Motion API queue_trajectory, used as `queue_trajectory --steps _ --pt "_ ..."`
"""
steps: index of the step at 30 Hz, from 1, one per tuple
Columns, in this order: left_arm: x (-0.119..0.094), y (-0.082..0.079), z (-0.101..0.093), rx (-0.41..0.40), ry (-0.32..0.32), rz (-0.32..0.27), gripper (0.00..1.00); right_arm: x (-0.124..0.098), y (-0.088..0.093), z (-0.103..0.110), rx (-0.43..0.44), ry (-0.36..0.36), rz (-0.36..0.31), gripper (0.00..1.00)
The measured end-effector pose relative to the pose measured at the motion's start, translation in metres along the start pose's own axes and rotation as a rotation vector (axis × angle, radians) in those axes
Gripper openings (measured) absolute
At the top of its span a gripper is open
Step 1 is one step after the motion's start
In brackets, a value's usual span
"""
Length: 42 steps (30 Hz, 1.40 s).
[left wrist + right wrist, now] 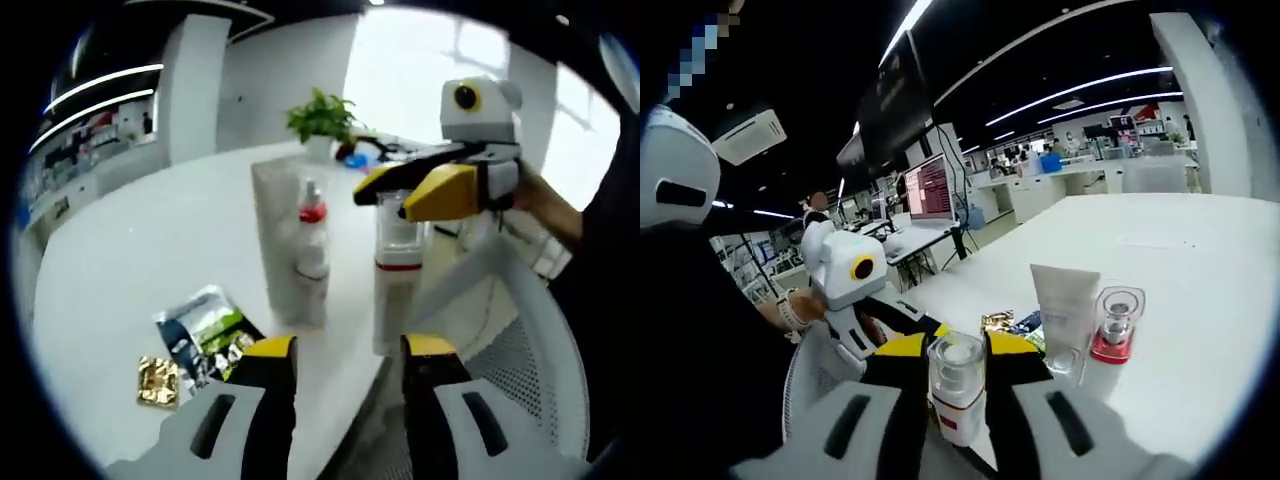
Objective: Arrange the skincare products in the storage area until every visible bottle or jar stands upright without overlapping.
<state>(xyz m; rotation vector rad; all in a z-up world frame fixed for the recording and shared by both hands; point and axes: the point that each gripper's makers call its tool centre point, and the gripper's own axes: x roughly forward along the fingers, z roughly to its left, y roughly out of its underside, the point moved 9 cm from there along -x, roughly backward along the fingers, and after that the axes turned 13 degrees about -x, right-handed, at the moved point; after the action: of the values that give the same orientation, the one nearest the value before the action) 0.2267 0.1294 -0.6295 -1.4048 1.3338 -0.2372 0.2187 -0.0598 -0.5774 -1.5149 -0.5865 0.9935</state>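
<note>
- In the left gripper view, the right gripper [415, 190] clamps the clear cap of a tall spray bottle [397, 285], which stands upright at the near edge of the white table [140, 240].
- In the right gripper view the same bottle [957, 390] sits between that gripper's yellow-tipped jaws, held at the top.
- The left gripper [345, 350] hangs with its jaws apart and nothing between them, just short of the table edge, below the bottle.
- A white tube [283, 240] stands upright just beside the spray bottle, further in from the edge, with a small red-collared bottle [312, 250] upright in front of it.
- Two flat sachets [210, 340] and a small gold packet [158, 381] lie nearer the table edge.
- A potted plant [322, 120] stands at the far edge.
</note>
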Motion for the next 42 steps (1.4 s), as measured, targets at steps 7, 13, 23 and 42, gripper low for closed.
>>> queue_trajectory --steps 7,13,23,42 --pt "-0.010 -0.003 0.008 -0.041 -0.047 -0.041 0.47 -0.021 0.006 -0.015 0.001 0.096 0.026 0.19" --pt "-0.015 -0.002 0.012 -0.052 -0.078 -0.056 0.48 -0.030 0.017 -0.028 -0.039 0.184 0.081 0.19" --pt "-0.021 -0.001 0.015 -0.077 -0.105 -0.074 0.52 -0.027 0.036 -0.047 -0.122 0.265 0.128 0.19" --pt "-0.025 0.004 0.017 -0.112 -0.130 -0.087 0.56 -0.022 0.067 -0.076 -0.160 0.347 0.048 0.20"
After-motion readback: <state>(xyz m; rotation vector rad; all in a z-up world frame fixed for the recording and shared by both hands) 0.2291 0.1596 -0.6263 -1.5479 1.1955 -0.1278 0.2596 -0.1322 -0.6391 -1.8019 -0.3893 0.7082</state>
